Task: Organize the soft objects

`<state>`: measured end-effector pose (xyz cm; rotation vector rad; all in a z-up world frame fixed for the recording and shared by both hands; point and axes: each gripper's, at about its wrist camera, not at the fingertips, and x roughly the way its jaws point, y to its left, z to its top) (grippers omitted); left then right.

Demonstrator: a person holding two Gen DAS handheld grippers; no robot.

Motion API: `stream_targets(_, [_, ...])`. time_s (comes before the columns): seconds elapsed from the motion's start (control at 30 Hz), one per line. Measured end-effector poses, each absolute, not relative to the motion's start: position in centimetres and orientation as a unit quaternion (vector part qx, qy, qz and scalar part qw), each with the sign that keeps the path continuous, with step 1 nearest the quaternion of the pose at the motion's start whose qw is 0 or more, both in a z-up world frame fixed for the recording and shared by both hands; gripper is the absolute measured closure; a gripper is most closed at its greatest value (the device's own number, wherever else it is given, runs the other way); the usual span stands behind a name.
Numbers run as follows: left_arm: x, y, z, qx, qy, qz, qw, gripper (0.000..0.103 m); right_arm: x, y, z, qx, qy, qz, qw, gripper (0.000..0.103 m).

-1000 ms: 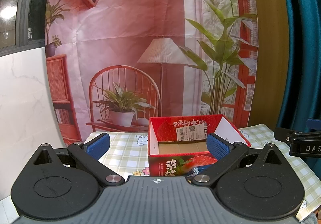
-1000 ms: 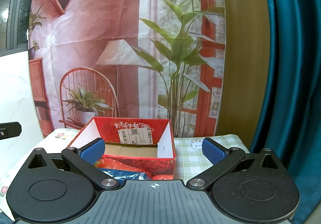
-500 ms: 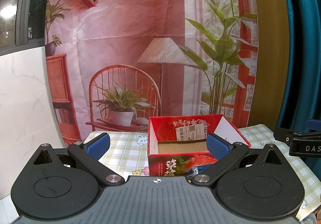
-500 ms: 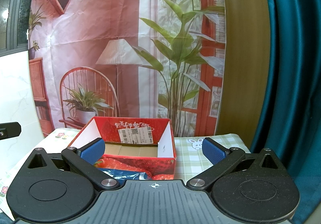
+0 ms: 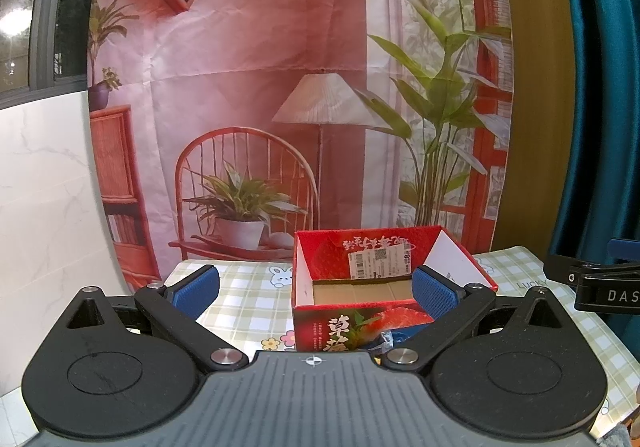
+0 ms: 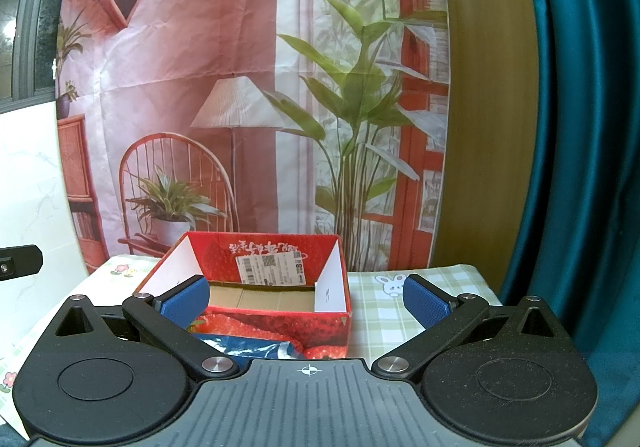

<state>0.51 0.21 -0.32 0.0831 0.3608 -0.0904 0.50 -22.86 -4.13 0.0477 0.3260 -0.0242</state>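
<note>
A red strawberry-print cardboard box [image 5: 360,321] stands open-topped on the checked tablecloth; in the right wrist view the same box [image 6: 276,323] shows its bare cardboard floor. A crinkly blue packet [image 6: 248,349] lies against the box's near side, mostly hidden by the gripper body; a sliver of the packet [image 5: 386,339] shows in the left wrist view. My left gripper [image 5: 315,289] is open, level with the box front, nothing between its blue pads. My right gripper [image 6: 306,299] is open too, spanning the box's right half.
A checked tablecloth [image 5: 248,299] with rabbit and flower prints covers the table. A printed backdrop [image 5: 280,87] hangs right behind it. A teal curtain [image 6: 580,167] is at the right. A white marble-look panel [image 5: 48,207] is at the left. The other gripper [image 5: 600,287] shows at the right edge.
</note>
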Motion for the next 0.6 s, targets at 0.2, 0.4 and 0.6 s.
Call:
stream_targets(0.2, [0.6,0.0,-0.8,0.040,0.189,-0.051,0.980,0.000,0.3,-23.0,-4.4,0.026,0.160,-0.009,0.987,0.000])
stream_targets(0.4, [0.9,0.2,-3.1,0.055,0.221,-0.069,0.971,0.000,-0.9,-22.6,-5.5,0.001,0.141,-0.005,0.990,0.000])
stream_targets(0.6, [2.1,0.9,-7.4,0.053,0.289,-0.083,0.952,0.000,-1.1,-22.6,-9.7,-0.011,0.172,-0.015,0.985,0.000])
